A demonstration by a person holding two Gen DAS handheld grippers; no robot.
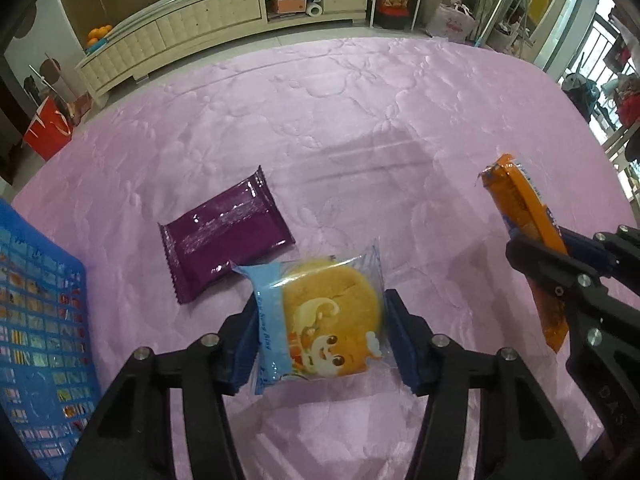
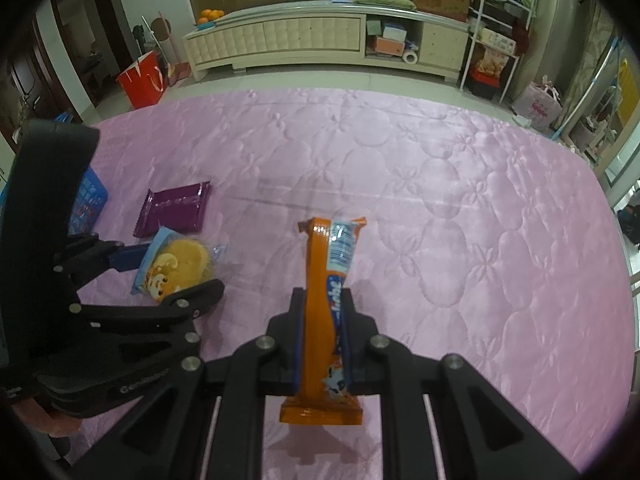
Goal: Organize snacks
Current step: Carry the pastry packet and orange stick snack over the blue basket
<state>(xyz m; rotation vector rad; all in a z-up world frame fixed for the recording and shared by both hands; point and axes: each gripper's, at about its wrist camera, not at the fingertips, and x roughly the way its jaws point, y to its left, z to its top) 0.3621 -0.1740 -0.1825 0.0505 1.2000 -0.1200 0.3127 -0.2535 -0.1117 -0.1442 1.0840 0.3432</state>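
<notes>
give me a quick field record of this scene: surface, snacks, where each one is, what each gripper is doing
surface: pink quilted cover
left gripper: closed on the round cake packet, pads on both sides of the wrapper
right gripper: shut on the orange snack bar, bar held lengthwise, clear of the cover
purple packet: flat on the cover, just beyond the cake packet, not held
blue basket: at the left edge, wrapped snacks showing through its mesh
left to sort: purple packet

Both hand-held grippers clamped
</notes>
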